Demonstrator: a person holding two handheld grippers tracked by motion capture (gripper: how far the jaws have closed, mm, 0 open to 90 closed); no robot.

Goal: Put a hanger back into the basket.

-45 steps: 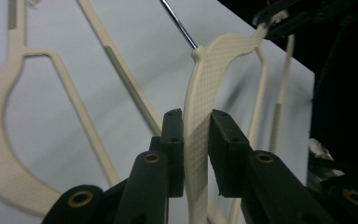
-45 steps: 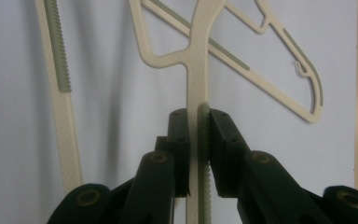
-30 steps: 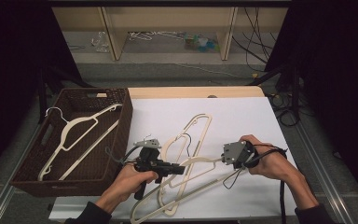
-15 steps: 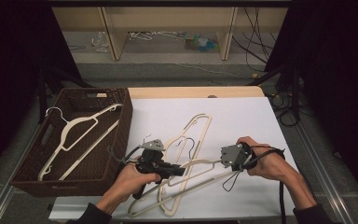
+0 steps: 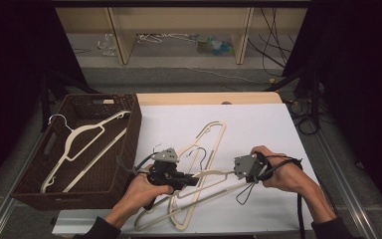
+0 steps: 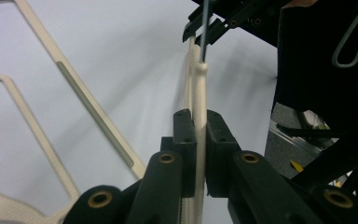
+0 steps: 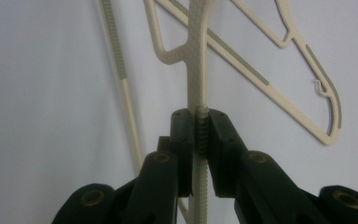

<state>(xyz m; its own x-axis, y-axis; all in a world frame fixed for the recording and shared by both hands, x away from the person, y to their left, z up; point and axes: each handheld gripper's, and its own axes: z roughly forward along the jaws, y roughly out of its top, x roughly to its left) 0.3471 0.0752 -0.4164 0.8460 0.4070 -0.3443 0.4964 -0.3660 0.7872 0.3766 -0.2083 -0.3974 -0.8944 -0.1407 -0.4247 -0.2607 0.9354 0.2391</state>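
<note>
On white counter (image 5: pixel 258 124): cream hanger (image 5: pixel 214 175) pinched by left claw (image 5: pixel 191 180) and right claw (image 5: pixel 235 172), both jaws closed tight on it.

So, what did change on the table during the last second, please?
Little changed. The left tongs and right tongs both grip the same cream hanger as before; the right hand shifted slightly toward the left one, and the hanger's angle changed a little with it. The second hanger on the table, the hanger in the basket and the brown basket stayed in place.
</note>
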